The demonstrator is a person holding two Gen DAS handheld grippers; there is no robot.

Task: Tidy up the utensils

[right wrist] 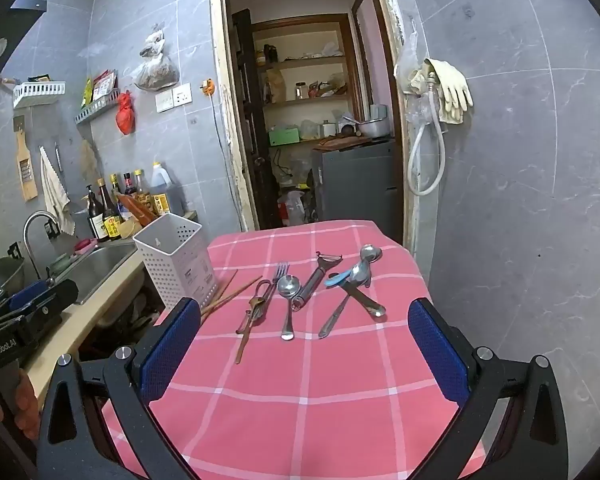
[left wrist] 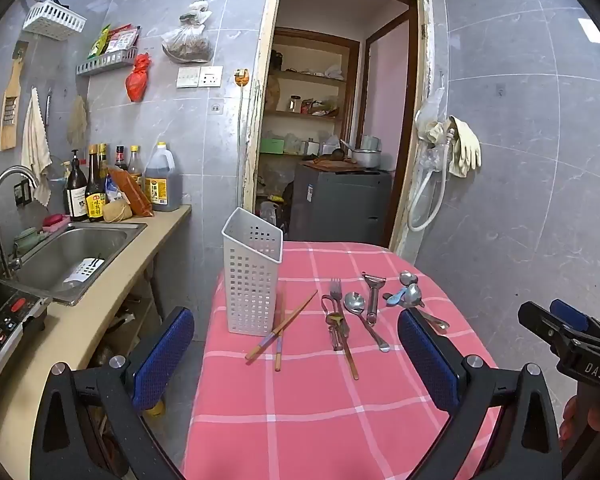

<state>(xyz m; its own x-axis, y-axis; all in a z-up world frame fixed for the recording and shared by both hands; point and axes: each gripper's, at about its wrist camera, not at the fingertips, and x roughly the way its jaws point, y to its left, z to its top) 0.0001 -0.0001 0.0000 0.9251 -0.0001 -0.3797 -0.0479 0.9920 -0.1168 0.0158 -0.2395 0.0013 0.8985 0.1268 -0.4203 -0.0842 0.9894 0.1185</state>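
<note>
We've got both the left gripper (left wrist: pixel 296 364) and right gripper (right wrist: pixel 304 356) spread wide, holding nothing. Utensils (left wrist: pixel 356 312) lie loose on the pink-checked counter (left wrist: pixel 300 420), just right of the white basket (left wrist: pixel 252 272).

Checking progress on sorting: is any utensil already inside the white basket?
No, the white basket looks empty inside; the chopsticks lie on the tablecloth.

Both pictures are bright and sharp, with soft, even light. Walls bend near the round black edges. A white light glare shows at 2 o'clock on the wall (left wrist: pixel 540 120).
</note>
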